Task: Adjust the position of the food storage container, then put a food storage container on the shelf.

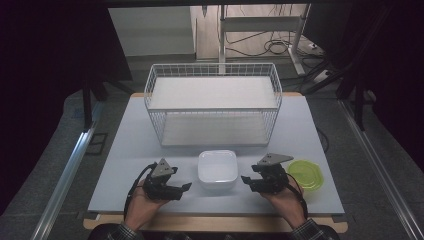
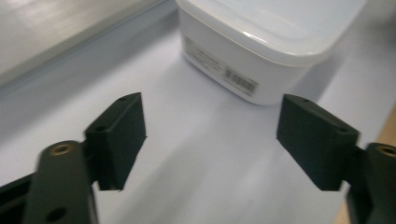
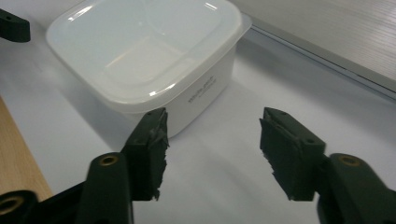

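A white square plastic container (image 1: 217,169) with a clear lid sits near the table's front, between my two grippers. My left gripper (image 1: 188,187) stands open just left of it, jaws pointing toward it with nothing between them. In the left gripper view the container (image 2: 261,42) lies a little ahead of the open gripper (image 2: 212,140). My right gripper (image 1: 244,179) is open just right of the container. In the right gripper view the container (image 3: 144,51) sits ahead and left of the open gripper (image 3: 212,149). A green round lid (image 1: 305,175) lies flat to the right of my right hand.
A white wire basket (image 1: 213,102) stands behind the container at the middle of the white table top (image 1: 125,165). A wooden edge (image 1: 215,224) runs along the front. Dark curtains hang at both sides; cables and a stand lie on the floor beyond.
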{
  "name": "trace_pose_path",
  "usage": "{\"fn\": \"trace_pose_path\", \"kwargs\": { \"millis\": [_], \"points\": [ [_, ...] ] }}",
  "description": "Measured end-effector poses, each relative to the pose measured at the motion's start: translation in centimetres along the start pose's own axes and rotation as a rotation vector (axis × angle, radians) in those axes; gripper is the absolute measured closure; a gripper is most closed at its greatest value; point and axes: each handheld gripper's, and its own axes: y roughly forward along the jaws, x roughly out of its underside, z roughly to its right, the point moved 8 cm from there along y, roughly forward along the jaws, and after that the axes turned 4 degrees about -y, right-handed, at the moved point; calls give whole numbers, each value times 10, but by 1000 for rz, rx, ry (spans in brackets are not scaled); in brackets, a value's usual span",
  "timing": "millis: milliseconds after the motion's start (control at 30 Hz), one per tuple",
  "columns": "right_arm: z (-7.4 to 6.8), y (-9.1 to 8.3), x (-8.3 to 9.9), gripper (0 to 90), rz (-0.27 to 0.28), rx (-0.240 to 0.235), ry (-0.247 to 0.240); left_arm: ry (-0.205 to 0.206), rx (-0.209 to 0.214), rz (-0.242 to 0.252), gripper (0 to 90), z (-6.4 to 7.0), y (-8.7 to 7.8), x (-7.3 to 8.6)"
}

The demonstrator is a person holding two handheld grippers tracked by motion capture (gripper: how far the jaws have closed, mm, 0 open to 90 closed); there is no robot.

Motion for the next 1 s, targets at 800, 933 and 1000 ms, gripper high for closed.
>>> {"fn": "trace_pose_path", "kwargs": {
  "millis": [800, 933, 1000],
  "points": [
    [-8, 7, -9, 109, 67, -71, -42, 116, 41, 10, 60, 8, 15, -7],
    [-7, 8, -12, 110, 49, -85, -22, 93, 56, -17, 70, 10, 16, -14],
    [-8, 9, -14, 86, 43, -91, -19, 68, 86, -18, 71, 12, 16, -19]
  ]
}}
